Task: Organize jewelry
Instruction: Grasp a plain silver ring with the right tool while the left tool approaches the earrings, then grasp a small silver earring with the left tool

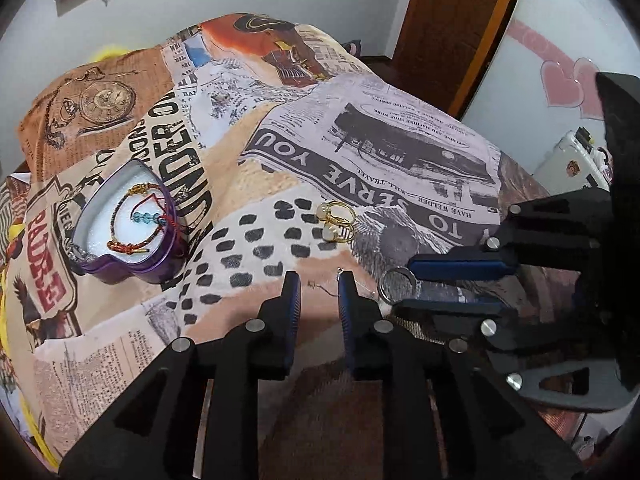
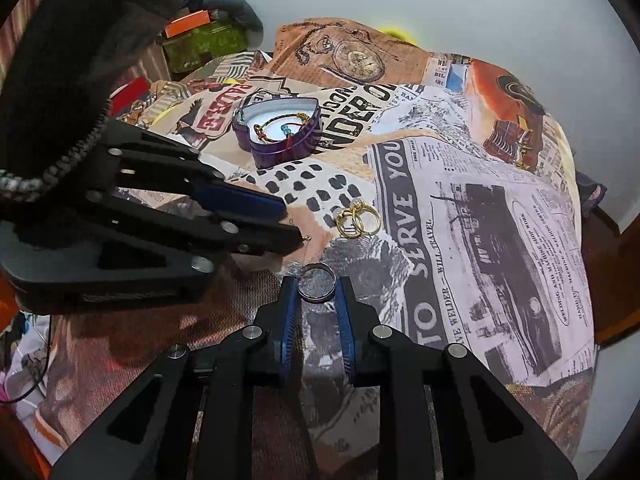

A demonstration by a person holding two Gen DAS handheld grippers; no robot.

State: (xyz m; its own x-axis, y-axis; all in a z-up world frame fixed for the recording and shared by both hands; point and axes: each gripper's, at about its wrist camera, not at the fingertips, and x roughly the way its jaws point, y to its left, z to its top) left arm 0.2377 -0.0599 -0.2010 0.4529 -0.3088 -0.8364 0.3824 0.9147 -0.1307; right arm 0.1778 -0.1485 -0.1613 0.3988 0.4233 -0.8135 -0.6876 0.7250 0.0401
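Note:
A silver ring (image 2: 316,282) sits between the blue pads of my right gripper (image 2: 317,285), which is shut on it just above the cloth. In the left wrist view the same ring (image 1: 396,284) shows at the right gripper's (image 1: 405,285) tips. My left gripper (image 1: 319,280) stands open, with a thin silver wire piece (image 1: 324,290) lying on the cloth between its fingers. Two gold rings with pale stones (image 1: 338,220) (image 2: 358,218) rest further out. At the left, a purple heart-shaped tin (image 1: 160,272) (image 2: 288,152) holds beaded bracelets (image 1: 136,216) on white foam.
A newspaper-print patchwork cloth (image 1: 400,140) covers the raised surface and drops off at its edges. A brown door (image 1: 452,20) and a white panel with pink hearts (image 1: 560,80) stand at the back right. A green box (image 2: 208,44) and a dark sleeve (image 2: 60,80) are on the left.

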